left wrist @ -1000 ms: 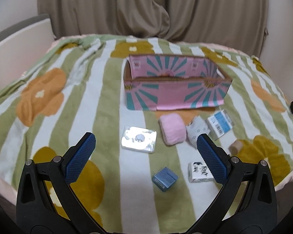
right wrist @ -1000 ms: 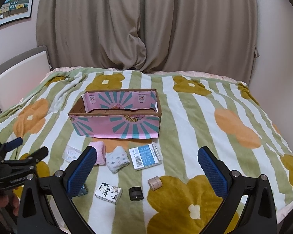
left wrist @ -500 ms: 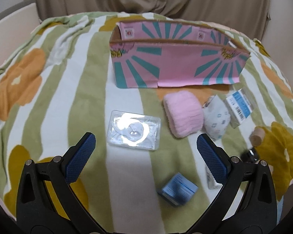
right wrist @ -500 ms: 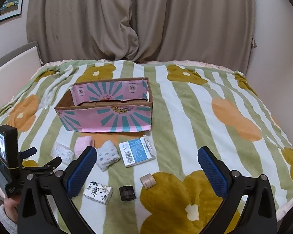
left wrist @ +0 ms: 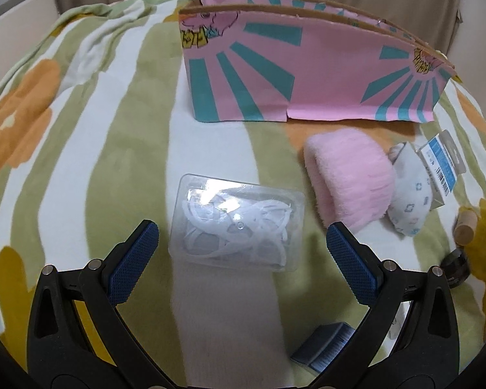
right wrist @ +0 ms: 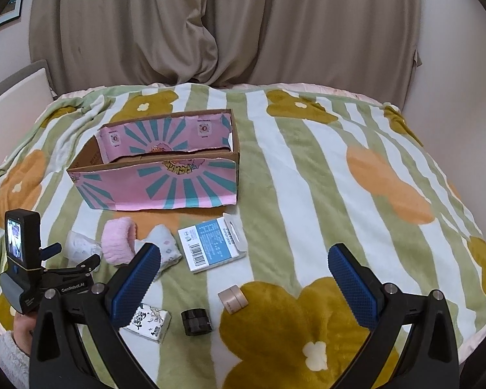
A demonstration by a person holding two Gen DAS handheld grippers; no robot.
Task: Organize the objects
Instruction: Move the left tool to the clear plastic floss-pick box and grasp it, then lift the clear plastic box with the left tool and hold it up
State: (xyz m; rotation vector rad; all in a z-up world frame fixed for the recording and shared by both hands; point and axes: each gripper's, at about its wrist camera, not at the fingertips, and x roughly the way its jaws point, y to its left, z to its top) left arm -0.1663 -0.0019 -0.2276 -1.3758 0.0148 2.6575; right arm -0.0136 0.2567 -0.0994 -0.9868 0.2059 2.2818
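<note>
Clear plastic case (left wrist: 236,223) btwn wide-open left gripper (left wrist: 241,249) jaws, untouched.

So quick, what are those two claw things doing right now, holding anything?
Left gripper: open, holding nothing, its fingers either side of the clear plastic case.
Right gripper: open, holding nothing, above the blanket.

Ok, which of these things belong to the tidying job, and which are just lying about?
Job:
pink box
clear plastic case
pink fluffy band
patterned pouch
blue-and-white packet
black jar
left claw, open

Just there:
floral blanket
curtain
</note>
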